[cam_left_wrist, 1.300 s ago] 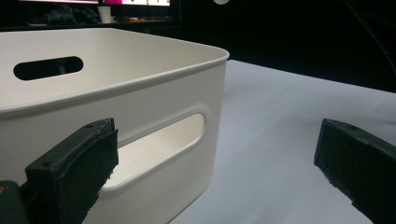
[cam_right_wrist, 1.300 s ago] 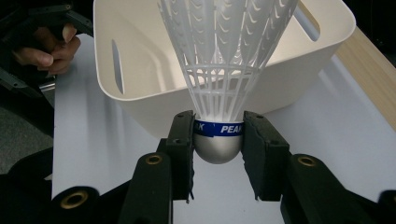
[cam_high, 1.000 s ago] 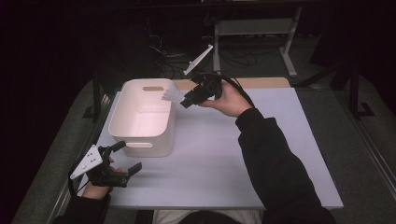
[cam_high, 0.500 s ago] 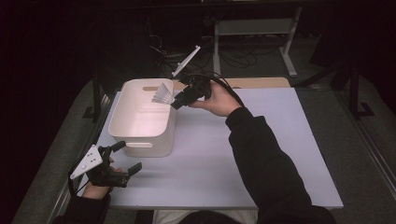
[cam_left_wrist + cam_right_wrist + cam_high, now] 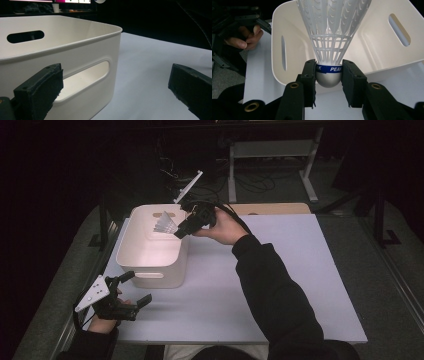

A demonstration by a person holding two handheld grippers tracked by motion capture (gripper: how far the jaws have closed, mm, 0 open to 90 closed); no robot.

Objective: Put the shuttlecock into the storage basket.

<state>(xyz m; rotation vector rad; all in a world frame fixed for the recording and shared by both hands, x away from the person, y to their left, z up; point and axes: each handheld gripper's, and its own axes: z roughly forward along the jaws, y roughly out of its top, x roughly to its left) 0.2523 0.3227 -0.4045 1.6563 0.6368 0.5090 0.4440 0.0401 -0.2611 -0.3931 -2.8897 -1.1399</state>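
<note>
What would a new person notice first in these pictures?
First, the white shuttlecock, clamped by its cork between the right gripper jaws and held above the white bin. Next, the left gripper, open, near the table front edge beside the bin.

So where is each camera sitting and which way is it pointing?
High view: above the person's side, looking forward and down on the table; both forearms and tools enter from below.
Left gripper view: on the left tool, facing the bin side.
Right gripper view: on the right tool, facing the shuttlecock.
All share the bin.
</note>
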